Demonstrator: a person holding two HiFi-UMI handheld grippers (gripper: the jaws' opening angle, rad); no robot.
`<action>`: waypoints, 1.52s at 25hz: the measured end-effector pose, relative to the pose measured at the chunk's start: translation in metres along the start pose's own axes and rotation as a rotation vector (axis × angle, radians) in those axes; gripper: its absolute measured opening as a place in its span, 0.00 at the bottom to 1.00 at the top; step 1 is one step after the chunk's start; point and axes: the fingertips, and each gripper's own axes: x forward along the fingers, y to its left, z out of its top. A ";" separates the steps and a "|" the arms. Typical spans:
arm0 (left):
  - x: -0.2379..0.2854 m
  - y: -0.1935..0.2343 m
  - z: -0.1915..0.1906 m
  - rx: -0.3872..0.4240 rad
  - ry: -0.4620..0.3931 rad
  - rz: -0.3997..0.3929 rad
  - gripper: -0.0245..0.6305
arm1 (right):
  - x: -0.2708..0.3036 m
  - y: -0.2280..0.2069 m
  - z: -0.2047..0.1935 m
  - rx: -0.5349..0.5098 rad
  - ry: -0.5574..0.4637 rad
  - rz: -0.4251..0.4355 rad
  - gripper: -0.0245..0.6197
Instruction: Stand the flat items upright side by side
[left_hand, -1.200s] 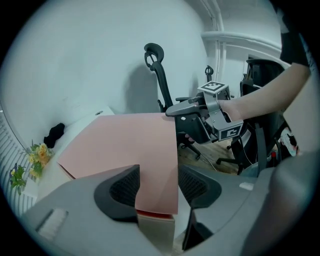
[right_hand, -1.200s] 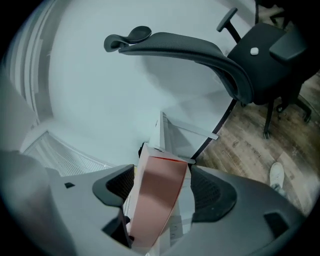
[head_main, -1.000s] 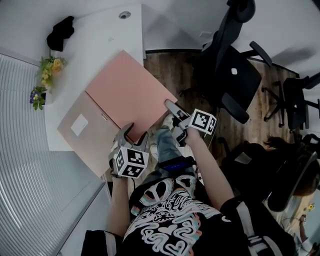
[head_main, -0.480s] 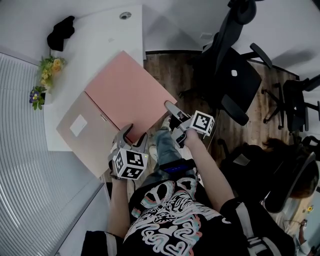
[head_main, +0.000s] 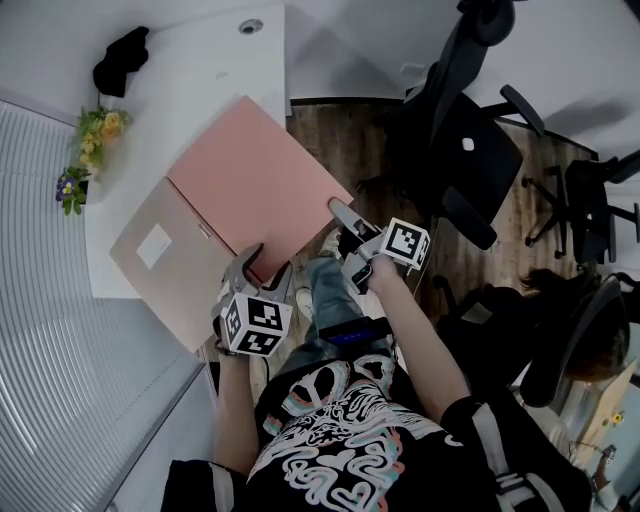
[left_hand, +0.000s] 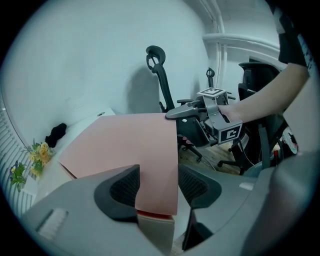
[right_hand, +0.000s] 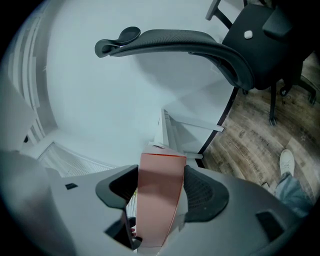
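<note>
left gripper (left_hand: 157, 186) is clamping the near corner of the pink folder (head_main: 255, 185), ribbed black pads pressing both faces at a middling width. right gripper (right_hand: 160, 186) has just been closing its jaws, and they're gripping the folder's right edge, fairly wide. i'm seeing a smooth, matte, rectangular cover at the white table's (head_main: 200, 70) near edge. a beige panel (head_main: 170, 270) with a white label (head_main: 155, 246) is meeting its left side; i can't tell if it's separate. flowers (head_main: 95, 135) are sitting behind, a black office chair (head_main: 465, 140) crowding the right.
</note>
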 end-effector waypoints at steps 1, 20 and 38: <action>-0.001 0.000 0.000 -0.003 -0.003 -0.002 0.40 | 0.000 0.002 0.000 -0.006 -0.001 0.000 0.48; -0.011 0.003 0.012 -0.067 -0.082 -0.055 0.40 | -0.009 0.076 0.011 -0.269 0.003 -0.001 0.46; -0.015 0.005 0.011 -0.098 -0.085 -0.066 0.40 | -0.016 0.122 0.000 -0.539 -0.017 -0.071 0.46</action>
